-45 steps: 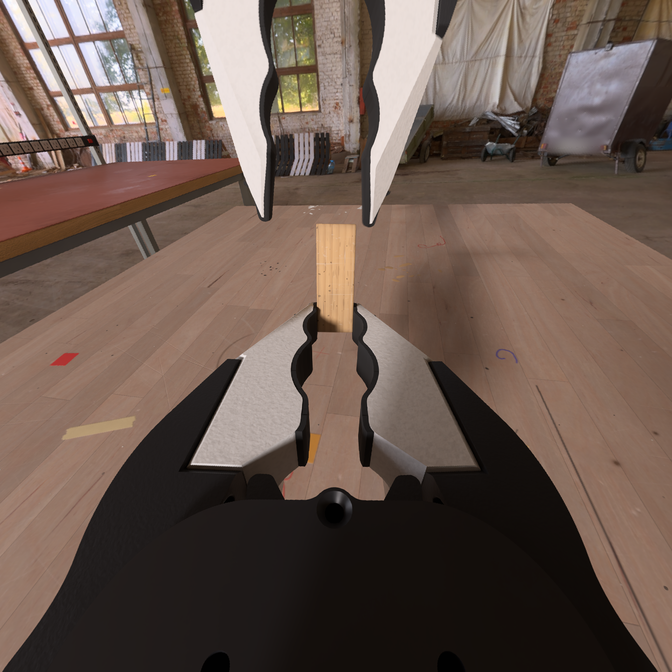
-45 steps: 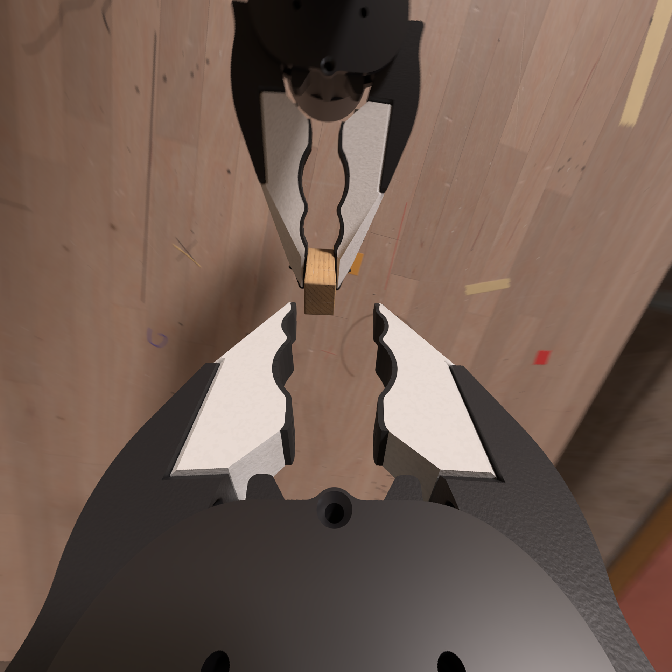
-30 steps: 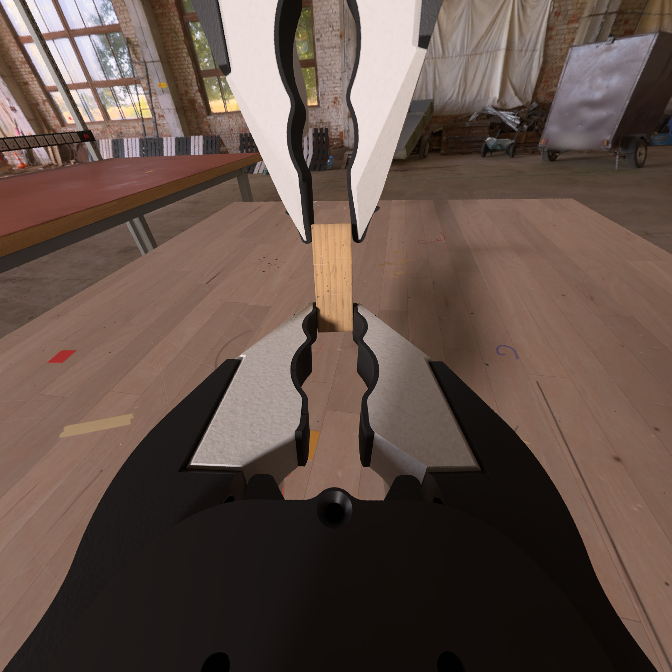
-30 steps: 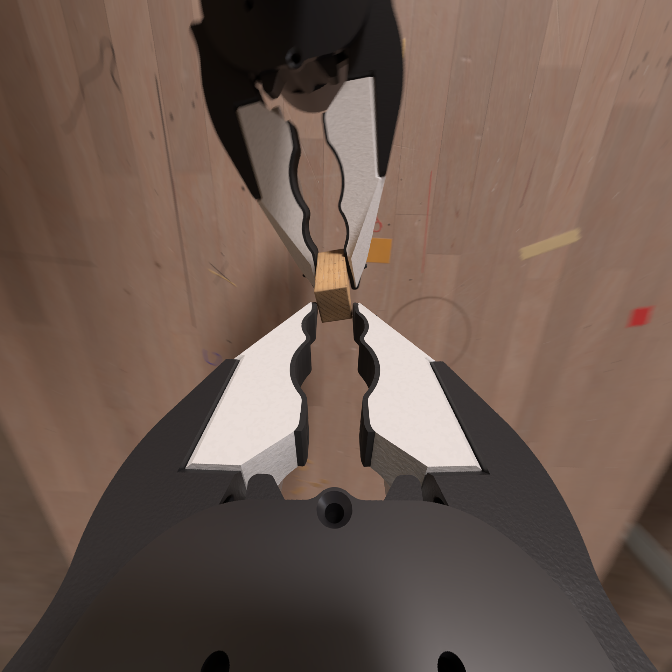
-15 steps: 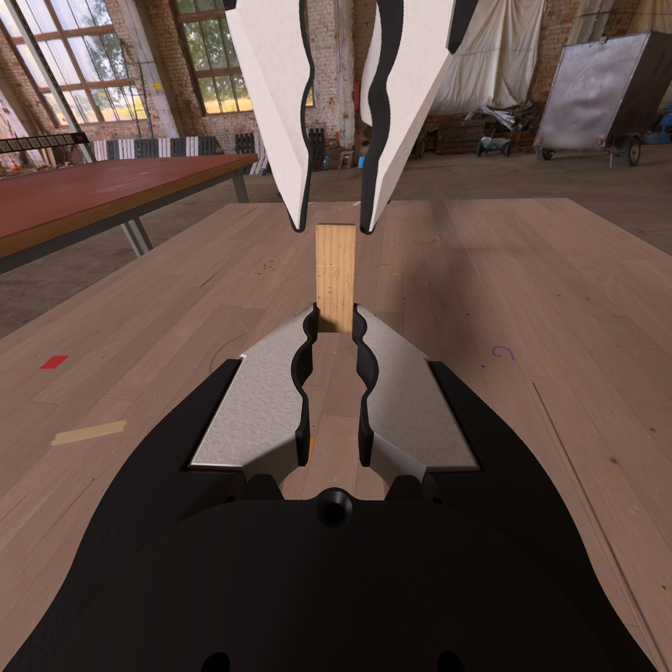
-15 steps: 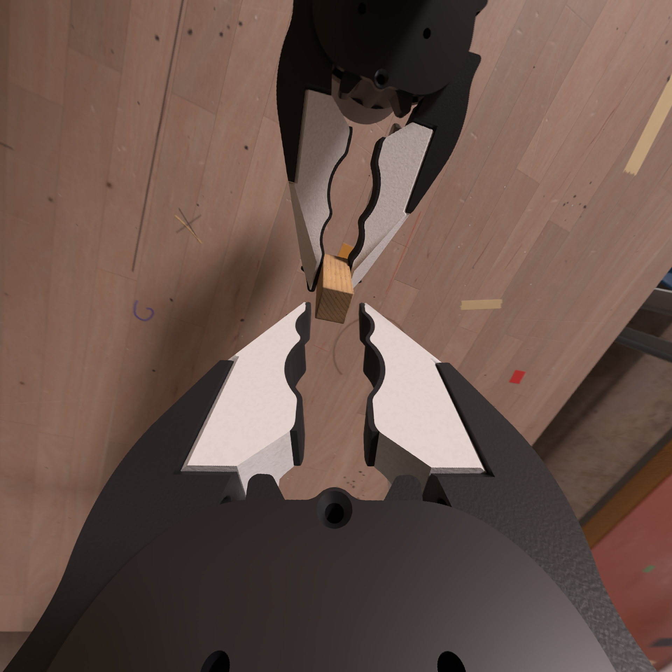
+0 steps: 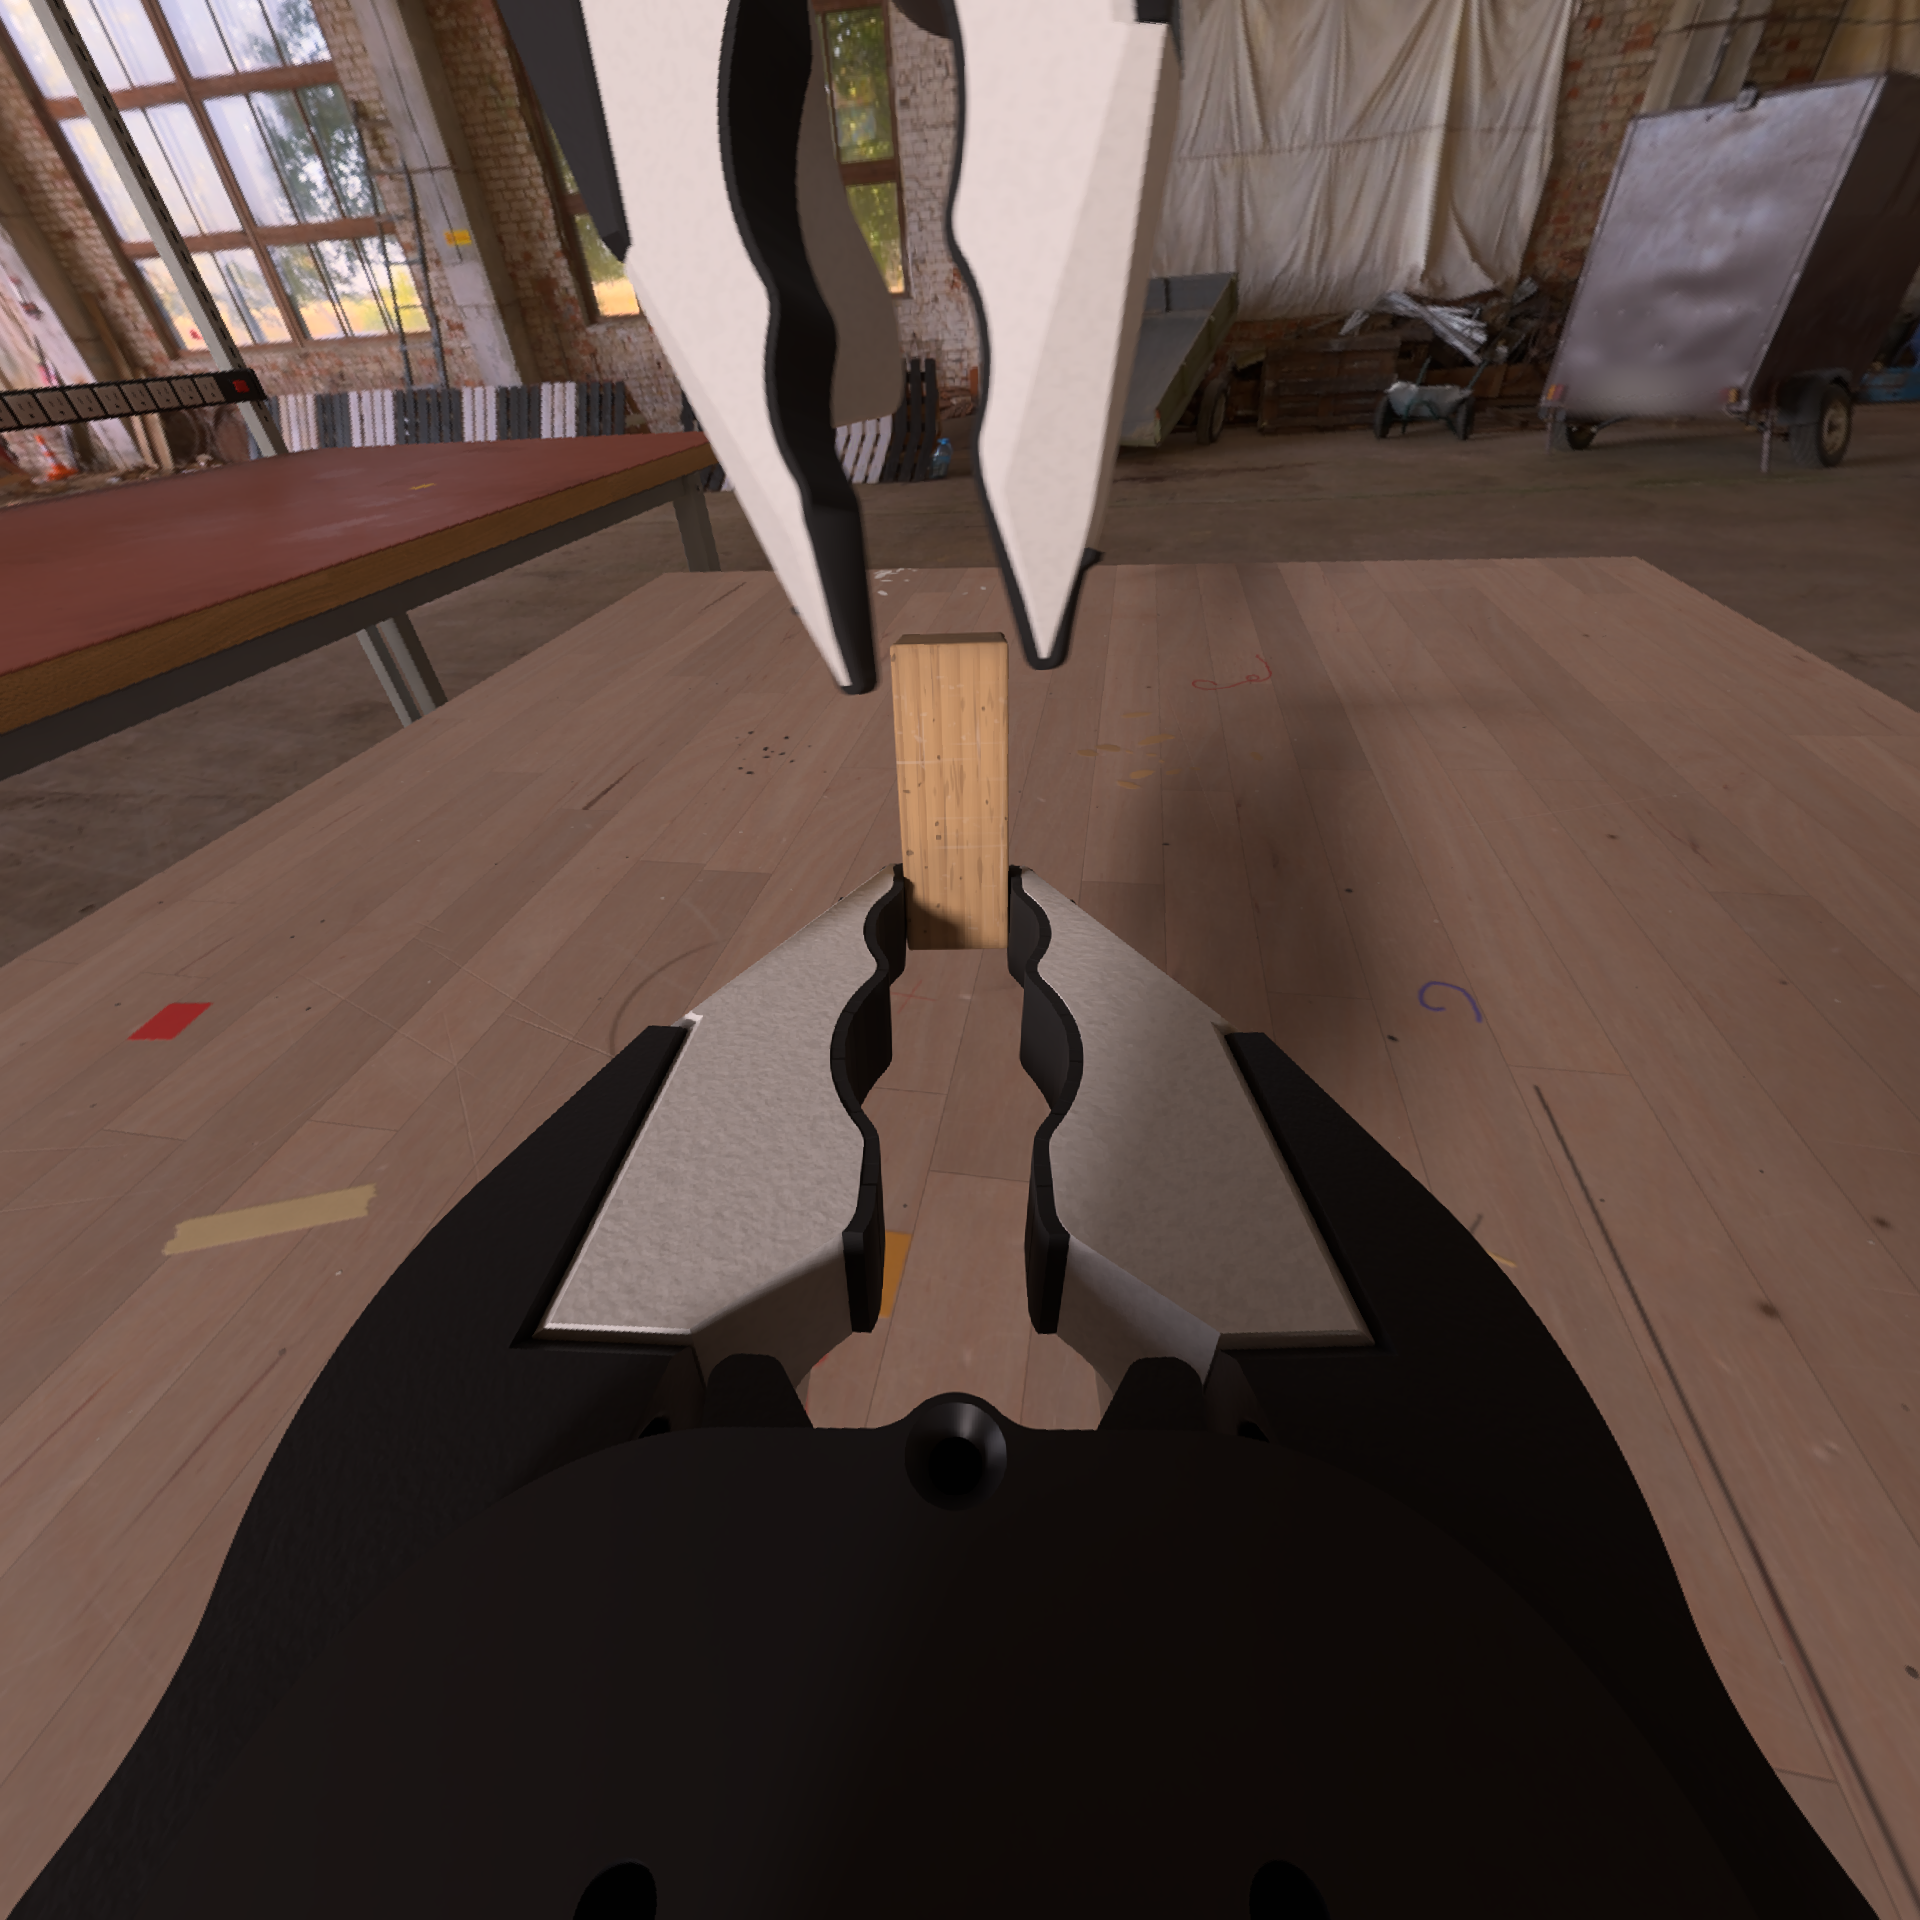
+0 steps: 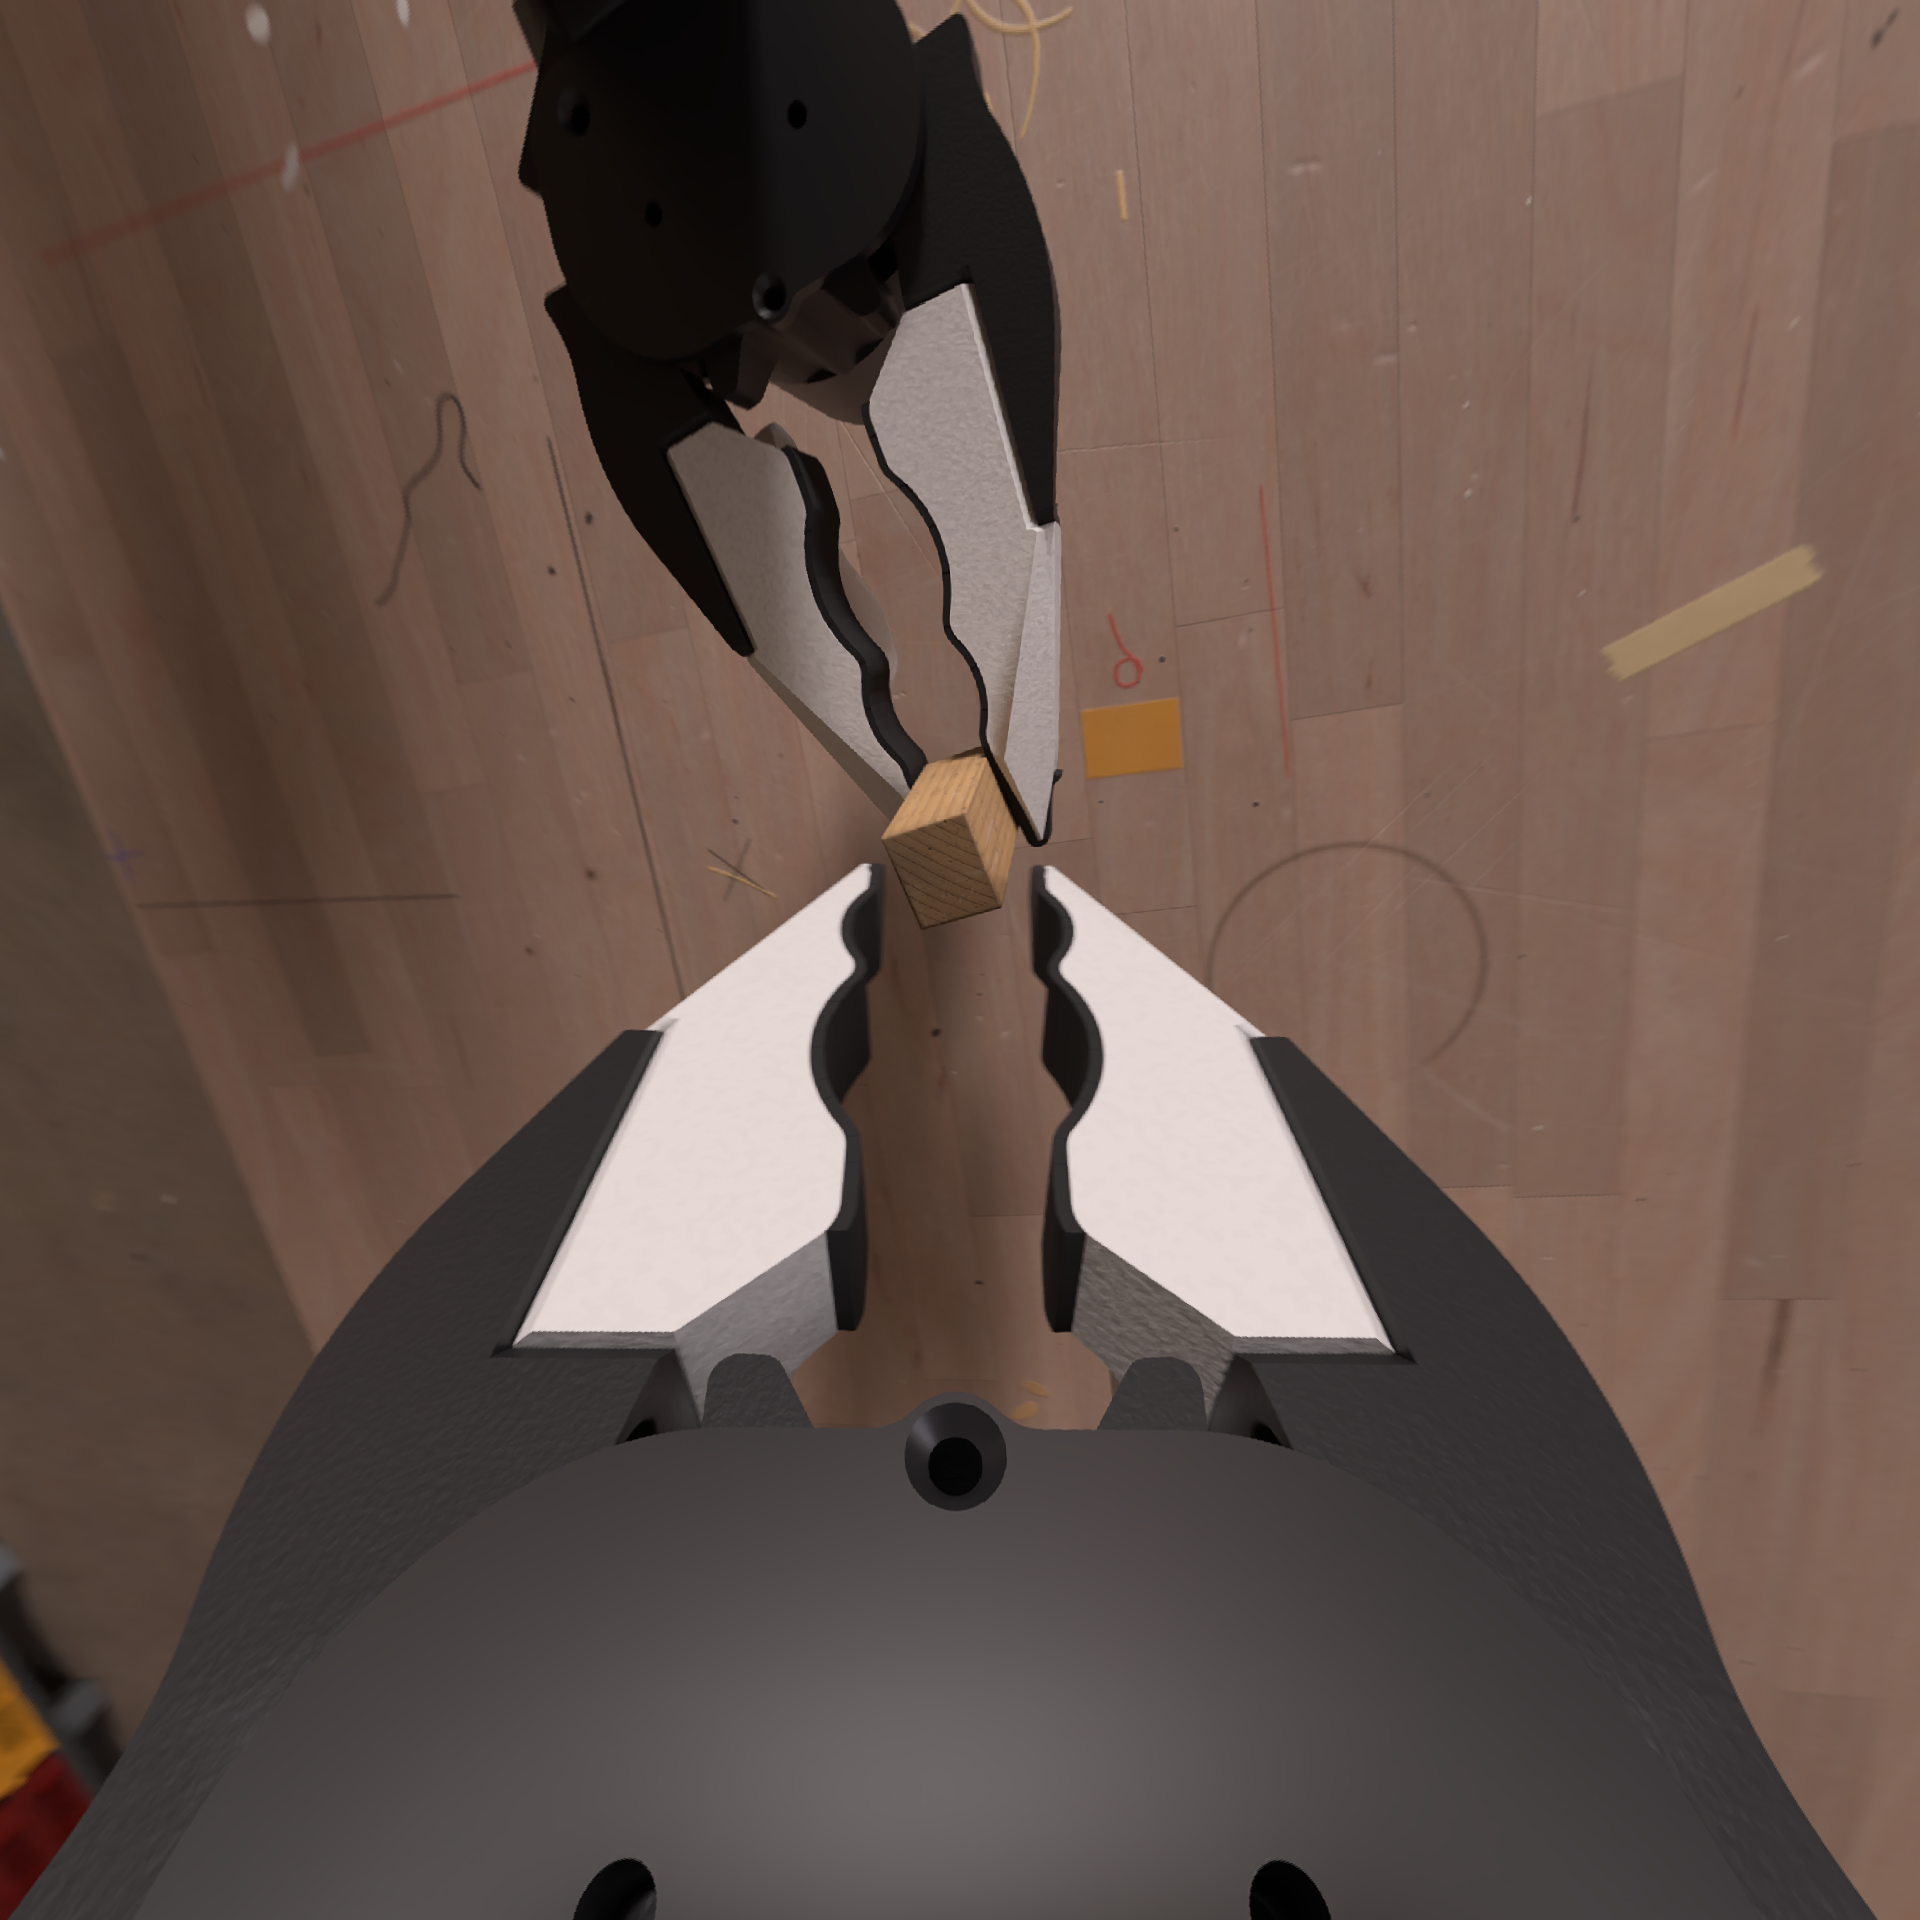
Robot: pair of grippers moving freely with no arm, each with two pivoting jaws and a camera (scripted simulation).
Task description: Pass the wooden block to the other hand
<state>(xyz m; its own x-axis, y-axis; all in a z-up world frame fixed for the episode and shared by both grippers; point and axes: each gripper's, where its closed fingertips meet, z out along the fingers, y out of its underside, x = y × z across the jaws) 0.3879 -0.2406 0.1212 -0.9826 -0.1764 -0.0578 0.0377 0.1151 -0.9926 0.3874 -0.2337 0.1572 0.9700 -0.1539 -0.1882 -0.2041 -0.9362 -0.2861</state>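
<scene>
The wooden block [image 7: 951, 769] is a light, long piece held above the wooden table [image 7: 1455, 831]. My left gripper [image 7: 954, 906] is shut on its near end, and the block sticks out forward. My right gripper [image 7: 948, 670] comes down from above, open, with its tips on either side of the block's far end and a small gap on each side. In the right wrist view, the block's square end face [image 8: 948, 868] lies between the tips of my right gripper [image 8: 954, 881]. My left gripper [image 8: 966, 805] holds the block from the far side.
The table carries an orange patch [image 8: 1130, 736], a yellow tape strip [image 8: 1709, 613] and a red patch [image 7: 169, 1020]. A red-topped table [image 7: 312, 551] stands to the left. A grey trailer [image 7: 1745, 270] stands far back on the right.
My right gripper closed in on the block's far end, opened and drew back a little, then rolled and came down beside the end again. My left gripper has kept its hold on the block.
</scene>
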